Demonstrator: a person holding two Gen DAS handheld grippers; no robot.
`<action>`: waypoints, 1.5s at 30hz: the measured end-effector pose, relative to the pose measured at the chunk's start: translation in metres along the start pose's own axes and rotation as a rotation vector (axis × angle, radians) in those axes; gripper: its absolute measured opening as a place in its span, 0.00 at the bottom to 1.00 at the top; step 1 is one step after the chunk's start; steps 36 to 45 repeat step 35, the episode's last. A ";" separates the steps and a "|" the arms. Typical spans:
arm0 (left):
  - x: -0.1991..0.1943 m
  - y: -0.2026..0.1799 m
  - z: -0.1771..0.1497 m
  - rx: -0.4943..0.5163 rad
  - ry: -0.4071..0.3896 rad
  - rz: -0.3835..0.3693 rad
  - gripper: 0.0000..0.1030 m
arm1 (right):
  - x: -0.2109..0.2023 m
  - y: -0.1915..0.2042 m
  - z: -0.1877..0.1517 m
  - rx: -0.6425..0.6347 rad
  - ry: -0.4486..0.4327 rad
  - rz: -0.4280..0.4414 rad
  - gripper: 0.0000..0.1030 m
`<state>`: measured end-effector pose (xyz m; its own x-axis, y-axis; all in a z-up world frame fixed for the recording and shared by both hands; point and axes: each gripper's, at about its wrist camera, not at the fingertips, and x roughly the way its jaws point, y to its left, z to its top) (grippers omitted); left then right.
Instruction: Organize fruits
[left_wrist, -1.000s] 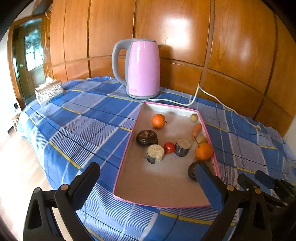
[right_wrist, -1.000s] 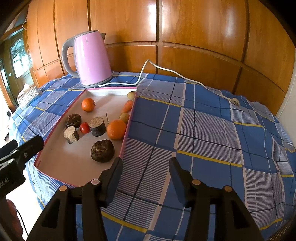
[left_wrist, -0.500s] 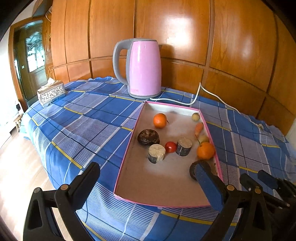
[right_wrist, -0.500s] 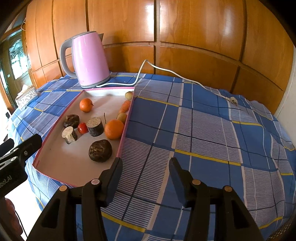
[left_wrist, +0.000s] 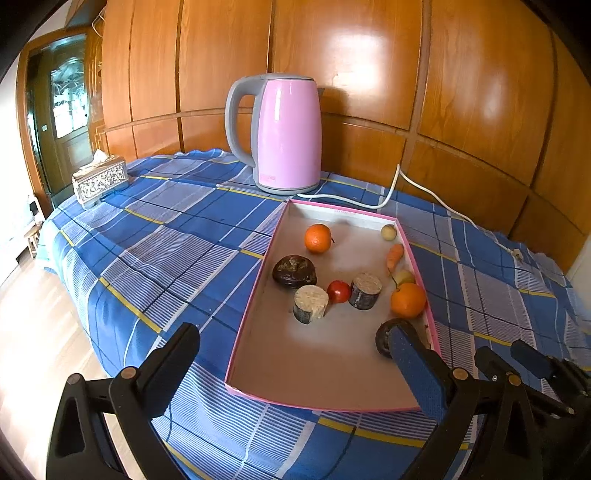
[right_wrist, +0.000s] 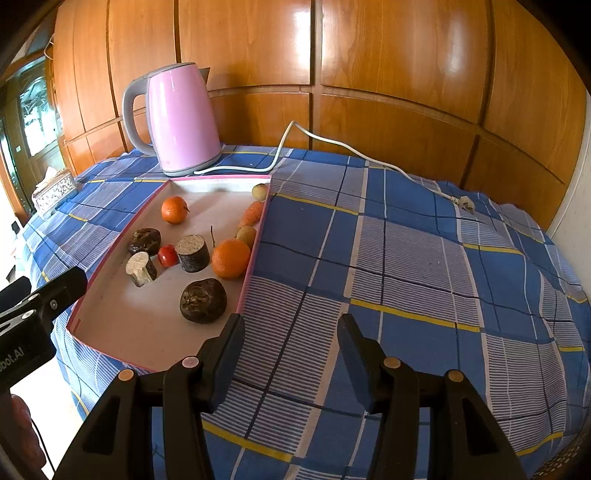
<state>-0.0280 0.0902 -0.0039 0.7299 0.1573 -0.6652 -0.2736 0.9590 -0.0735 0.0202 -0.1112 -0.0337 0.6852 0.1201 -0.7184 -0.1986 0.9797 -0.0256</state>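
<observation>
the left gripper (left_wrist: 291, 350) is spread wide over the near end of the tray (left_wrist: 255, 314), pinching nothing. the right gripper (right_wrist: 290, 341) is partly spread over the bare cloth (right_wrist: 406, 258) just beside the tray, also pinching nothing. two oranges (left_wrist: 317, 238), a carrot (left_wrist: 395, 255) and a tomato (left_wrist: 338, 291) lie in the tray. a kettle (left_wrist: 286, 134) stands behind.

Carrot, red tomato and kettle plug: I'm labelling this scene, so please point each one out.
Carrot (left_wrist: 395, 256), left wrist view, middle of its orange body.
Red tomato (right_wrist: 168, 255), right wrist view, centre of its skin.
Kettle plug (right_wrist: 466, 203), right wrist view, its white head.
</observation>
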 end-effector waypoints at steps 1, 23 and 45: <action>0.000 0.000 0.000 0.000 -0.001 -0.001 1.00 | 0.000 0.000 0.000 0.000 0.002 0.000 0.51; 0.001 -0.002 0.001 0.006 0.008 -0.003 1.00 | 0.000 0.000 0.000 -0.003 0.001 -0.004 0.51; 0.002 -0.003 -0.002 0.014 0.010 -0.022 1.00 | 0.002 -0.005 -0.002 0.007 0.006 -0.007 0.51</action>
